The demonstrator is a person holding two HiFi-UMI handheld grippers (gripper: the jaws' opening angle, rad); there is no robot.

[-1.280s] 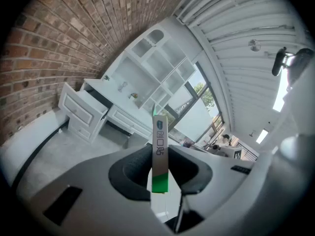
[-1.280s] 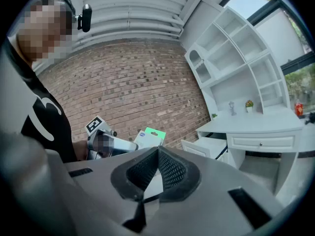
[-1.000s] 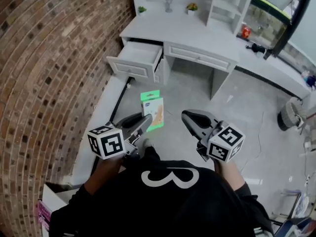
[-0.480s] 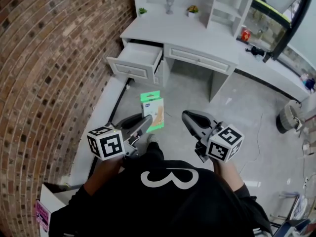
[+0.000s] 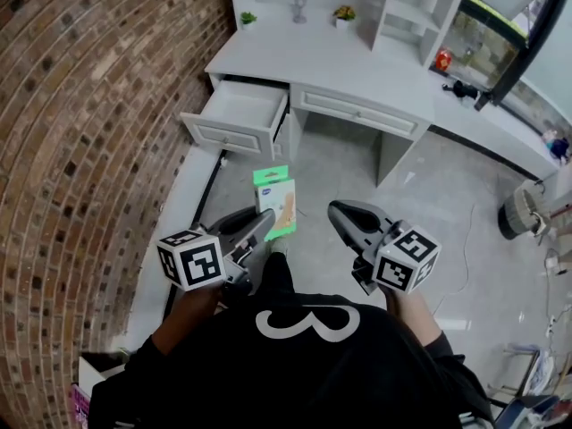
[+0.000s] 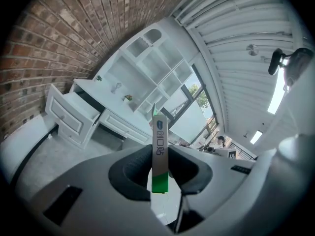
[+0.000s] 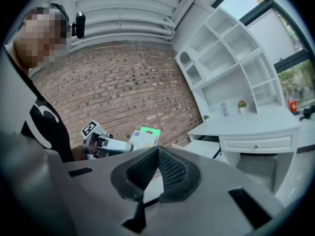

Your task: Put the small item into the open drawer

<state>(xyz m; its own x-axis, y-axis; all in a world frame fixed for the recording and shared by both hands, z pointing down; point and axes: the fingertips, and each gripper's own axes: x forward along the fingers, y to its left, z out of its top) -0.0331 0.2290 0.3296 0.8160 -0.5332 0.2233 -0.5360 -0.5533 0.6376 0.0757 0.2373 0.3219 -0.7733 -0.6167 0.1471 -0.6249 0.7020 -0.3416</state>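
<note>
A green plant [image 5: 248, 17], a glass vase [image 5: 299, 7] and a yellow-flowered plant [image 5: 343, 12] stand near the brick wall [image 5: 80, 105].

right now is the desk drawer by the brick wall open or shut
Open: the drawer juts out from the desk front, its inside visible from above.

A: Claw status?

B: Left claw [image 5: 257, 224] is clamped on a flat box [image 5: 275, 202], pads on its two broad faces. The box stands edge-on and upright in the left gripper view. Right claw [image 5: 340, 213] is closed, pad tips touching, nothing between them.

A: Pose?

B: Head view: both mid-frame, side by side but apart, tips pointing up-frame. Left hand [image 5: 198, 300] and right hand [image 5: 404, 304] grip the bodies just below the marker cubes.
</note>
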